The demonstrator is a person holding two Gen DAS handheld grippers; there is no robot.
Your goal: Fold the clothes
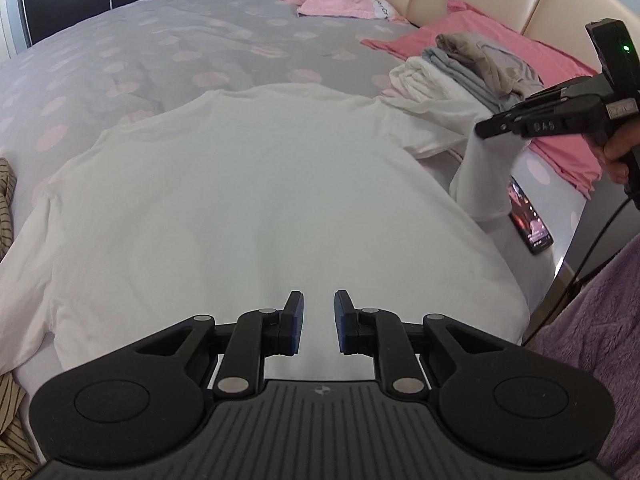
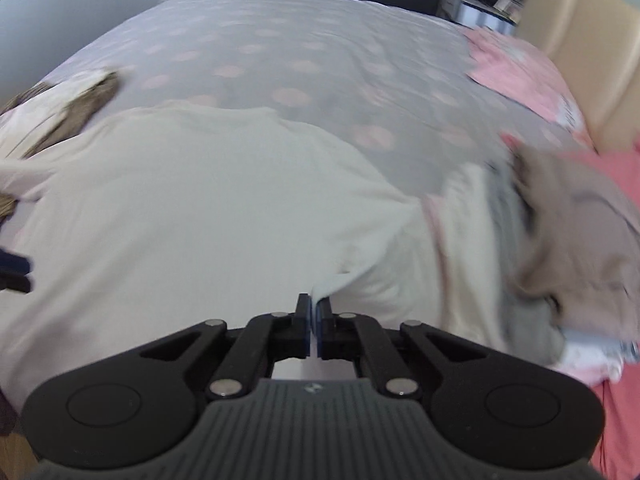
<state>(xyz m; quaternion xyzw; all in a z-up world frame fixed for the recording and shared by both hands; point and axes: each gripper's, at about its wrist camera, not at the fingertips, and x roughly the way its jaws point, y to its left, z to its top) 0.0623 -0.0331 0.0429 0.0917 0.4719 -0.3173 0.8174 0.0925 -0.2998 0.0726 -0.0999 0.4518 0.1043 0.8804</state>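
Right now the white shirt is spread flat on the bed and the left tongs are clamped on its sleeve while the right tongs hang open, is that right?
Sides swapped. The right tongs are clamped on the sleeve of the white shirt, as the right wrist view shows; the left tongs hang open above the shirt in the left wrist view. The shirt does lie spread on the bed.

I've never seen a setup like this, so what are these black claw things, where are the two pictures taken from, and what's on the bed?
They are hand-held grippers, one in each of a person's hands, each with a camera looking along its fingers. One picture looks out from the left gripper, which is open over a white shirt spread on the bed. The other looks from the right gripper, shut on the shirt's sleeve, lifting it. Nearby lie a stack of folded clothes and a phone.
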